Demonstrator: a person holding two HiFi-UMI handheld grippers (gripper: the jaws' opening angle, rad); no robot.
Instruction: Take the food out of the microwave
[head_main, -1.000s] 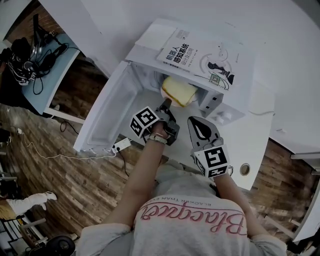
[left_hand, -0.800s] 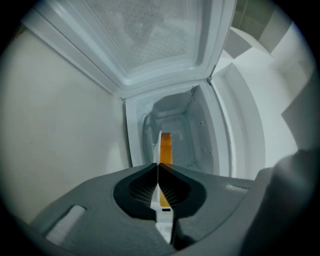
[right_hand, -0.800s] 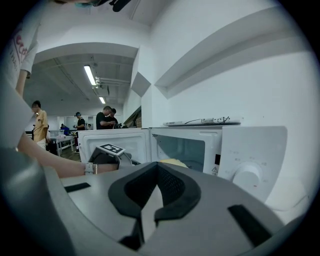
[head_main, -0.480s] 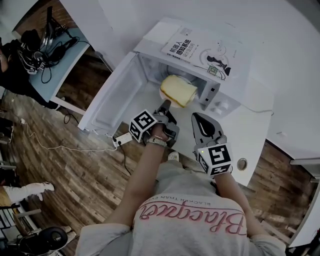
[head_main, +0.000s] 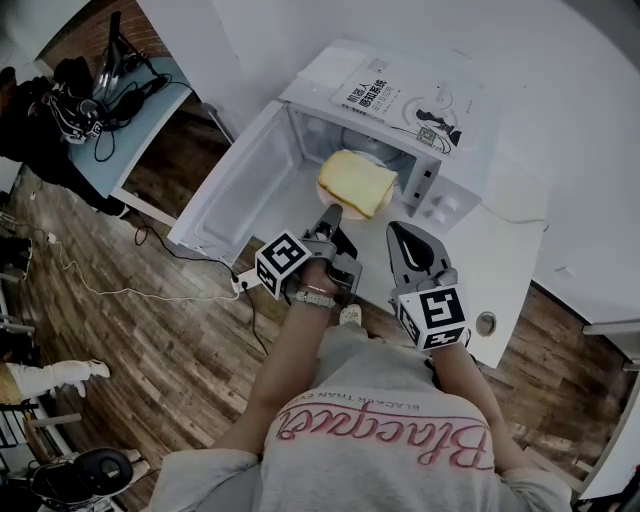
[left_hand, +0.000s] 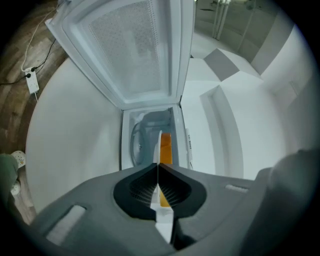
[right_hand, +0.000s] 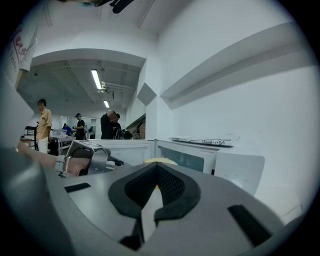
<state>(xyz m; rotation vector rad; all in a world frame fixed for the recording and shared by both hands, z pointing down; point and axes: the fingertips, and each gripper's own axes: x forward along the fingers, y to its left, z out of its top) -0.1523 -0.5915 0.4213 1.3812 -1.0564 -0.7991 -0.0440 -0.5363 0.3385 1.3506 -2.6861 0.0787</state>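
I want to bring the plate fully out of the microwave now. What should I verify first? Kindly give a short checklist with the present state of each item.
1. Grip: the left tongs are shut on the rim of the plate: ok.
2. Load: the food lies on the plate: ok.
3. Path: the microwave door is swung wide open, out of the way: ok.
4. Second hand: the right tongs are shut and empty, free to support the plate: ok.
5. Landing place: the table shows bare surface beside the microwave: ok.
6. Plate held level: cannot tell.
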